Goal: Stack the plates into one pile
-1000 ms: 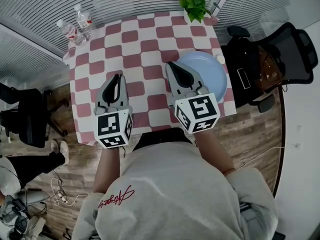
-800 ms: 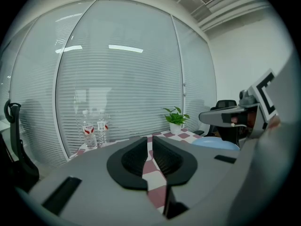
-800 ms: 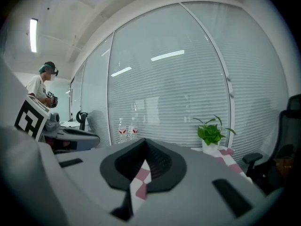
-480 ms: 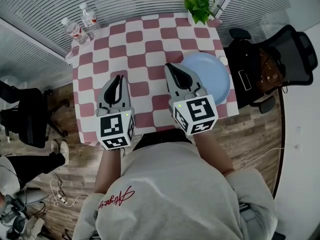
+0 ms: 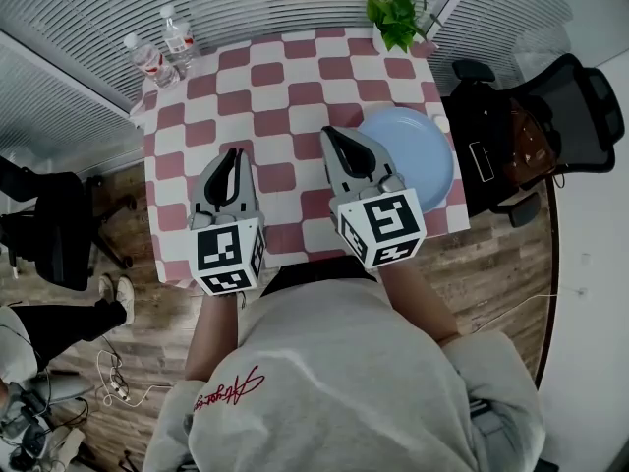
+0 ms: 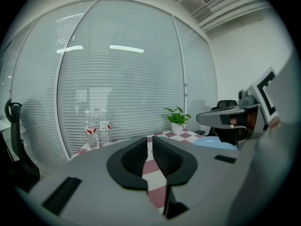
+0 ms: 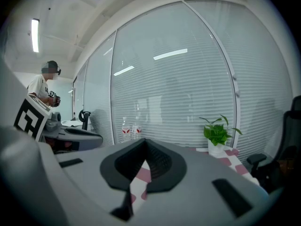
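A pale blue plate pile (image 5: 413, 150) lies on the right side of the red-and-white checkered table (image 5: 275, 77); how many plates are in it I cannot tell. My right gripper (image 5: 328, 133) hovers just left of the pile, shut, with nothing in it. My left gripper (image 5: 230, 153) hangs over the table's front left, also shut and empty. In the left gripper view the jaws (image 6: 150, 142) meet at the tips, and the blue plate (image 6: 214, 143) shows at the right below the right gripper (image 6: 225, 117). The right gripper view shows its jaws (image 7: 145, 142) shut over the cloth.
Two water bottles (image 5: 157, 49) stand at the table's far left corner and a potted plant (image 5: 391, 10) at the far right corner. A black office chair (image 5: 550, 116) stands right of the table, another chair (image 5: 49, 229) to the left. Blinds and glass walls run behind.
Both grippers stay shut and nearly in place. The head view has shifted a little, so the table and plate sit slightly lower and further right in the picture.
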A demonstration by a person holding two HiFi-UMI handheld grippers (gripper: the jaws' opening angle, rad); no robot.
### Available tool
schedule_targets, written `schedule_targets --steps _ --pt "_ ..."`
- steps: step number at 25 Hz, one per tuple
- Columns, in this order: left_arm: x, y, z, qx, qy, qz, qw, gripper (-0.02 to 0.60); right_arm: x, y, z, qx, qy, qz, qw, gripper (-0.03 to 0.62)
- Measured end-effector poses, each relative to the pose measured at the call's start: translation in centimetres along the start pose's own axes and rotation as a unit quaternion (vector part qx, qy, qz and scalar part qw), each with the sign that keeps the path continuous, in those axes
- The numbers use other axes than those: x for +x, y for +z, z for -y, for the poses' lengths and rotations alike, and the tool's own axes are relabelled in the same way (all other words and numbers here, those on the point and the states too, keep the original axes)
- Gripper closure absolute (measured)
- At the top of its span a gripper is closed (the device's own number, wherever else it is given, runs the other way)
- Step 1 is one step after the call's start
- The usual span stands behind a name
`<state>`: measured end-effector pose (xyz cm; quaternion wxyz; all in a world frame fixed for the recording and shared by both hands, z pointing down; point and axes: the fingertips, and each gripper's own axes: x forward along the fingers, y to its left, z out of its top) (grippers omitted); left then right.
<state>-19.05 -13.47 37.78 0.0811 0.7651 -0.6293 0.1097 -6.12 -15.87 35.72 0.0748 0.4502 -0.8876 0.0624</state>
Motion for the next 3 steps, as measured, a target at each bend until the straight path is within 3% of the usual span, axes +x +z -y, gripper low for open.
schedule_targets --steps 3 --pt "-0.04 -0.07 -0.06 0.001 -0.003 -0.002 1.0 0.537 0.16 0.06 -0.2 -0.004 -0.001 0.0 1.0 0.585"
